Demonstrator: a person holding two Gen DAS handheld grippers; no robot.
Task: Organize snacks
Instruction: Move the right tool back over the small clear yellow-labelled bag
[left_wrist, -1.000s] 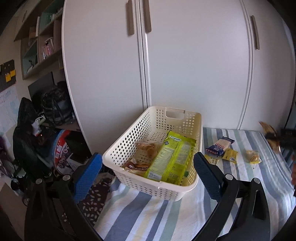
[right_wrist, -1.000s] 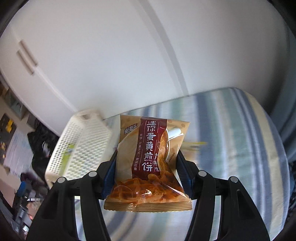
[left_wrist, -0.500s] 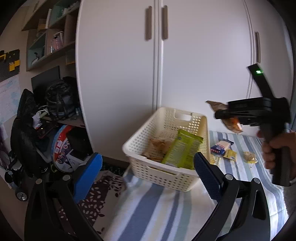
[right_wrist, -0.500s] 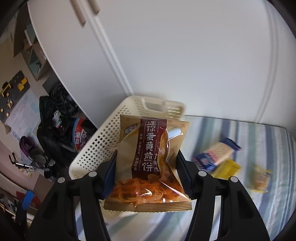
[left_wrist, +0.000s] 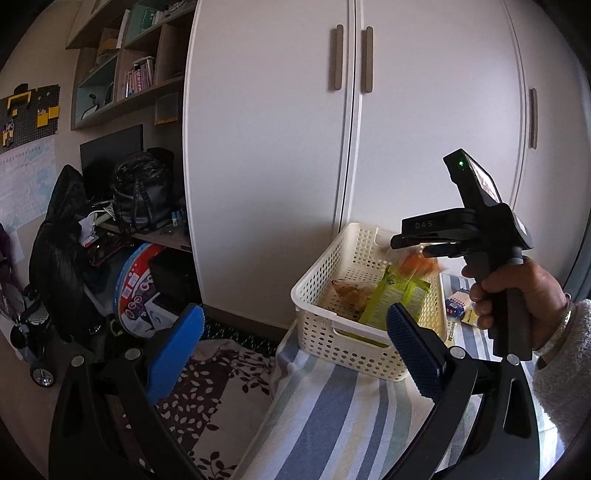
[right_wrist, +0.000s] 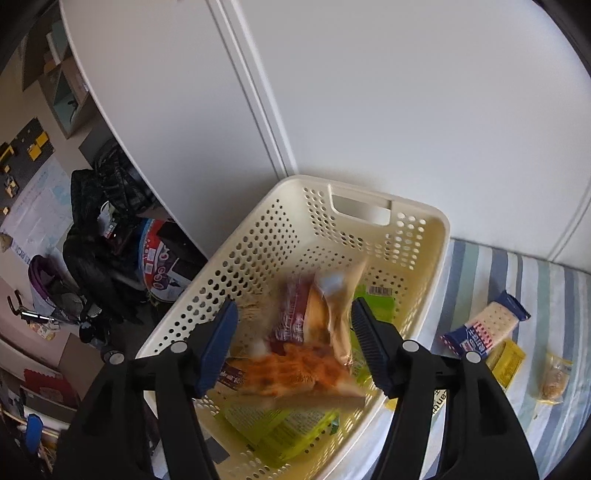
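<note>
A person's right gripper (right_wrist: 293, 341) hangs over a cream perforated plastic basket (right_wrist: 258, 251), its fingers spread apart as an orange-and-maroon snack packet (right_wrist: 310, 347) drops between them, blurred and touching neither pad, toward the snacks already inside. The release point sits above the basket's middle, apparently so the light foil pouch falls clear of the rim. Below it lie a glossy lime-green packet (right_wrist: 280, 428) flat on the basket floor and a crinkled clear-wrapped pastry (left_wrist: 351, 293) to its left. The basket, rigid, straight-walled and pierced with round holes, with a cut-out handle (right_wrist: 360, 208) in its far wall, stands on a surface covered in a blue, green and white striped cloth (right_wrist: 517, 273), hard against white cupboard doors (left_wrist: 277, 147). To the right of the basket, still unsorted on the cloth, are a blue-ended cracker pack (right_wrist: 484, 326), a small yellow sachet (right_wrist: 506, 362) touching its near edge, and a little clear-wrapped sweet (right_wrist: 554, 376) just beyond. The left gripper (left_wrist: 295, 347) is held low at the near left, its ribbed blue fingers wide apart and holding nothing, seemingly kept out of the way. The hand (left_wrist: 517, 291) on the right gripper's handle wears a fuzzy pale sleeve (left_wrist: 561, 369) and a metal bangle.
</note>
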